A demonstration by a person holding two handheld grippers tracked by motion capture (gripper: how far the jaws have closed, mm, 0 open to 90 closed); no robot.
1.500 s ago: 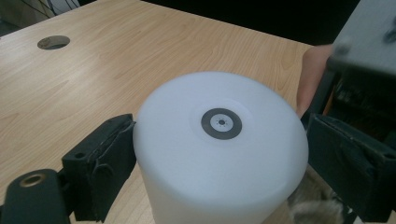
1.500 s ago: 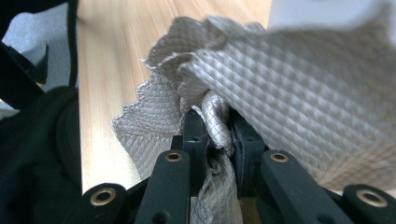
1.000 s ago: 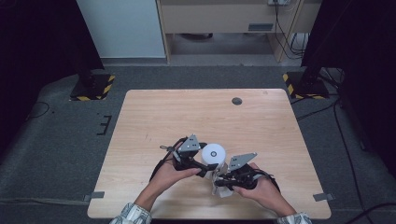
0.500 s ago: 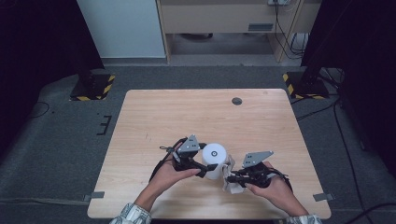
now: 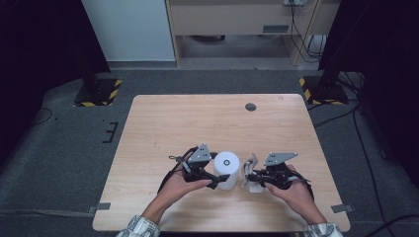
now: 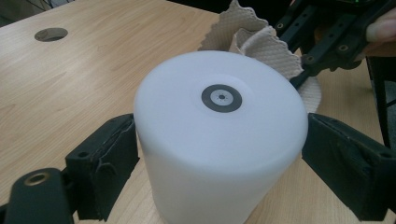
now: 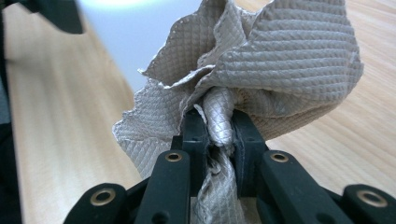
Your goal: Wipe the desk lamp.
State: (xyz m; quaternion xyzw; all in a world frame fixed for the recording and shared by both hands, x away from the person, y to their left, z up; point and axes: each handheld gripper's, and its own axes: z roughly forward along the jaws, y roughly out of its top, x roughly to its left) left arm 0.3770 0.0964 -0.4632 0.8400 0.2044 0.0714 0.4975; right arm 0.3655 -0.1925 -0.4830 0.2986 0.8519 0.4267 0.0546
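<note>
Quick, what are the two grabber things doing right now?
Left gripper: jaws closed around the white roll, holding it upright on the table.
Right gripper: shut on a bunched paper towel.

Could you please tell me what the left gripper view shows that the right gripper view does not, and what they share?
Left gripper view alone: the roll's flat top with its dark centre ring, the left tool pressing on its sides, and the table's grommet hole. Right gripper view alone: the right tool pinching a twisted fold. Both: the quilted paper towel, the roll's white side, and the wooden table.
</note>
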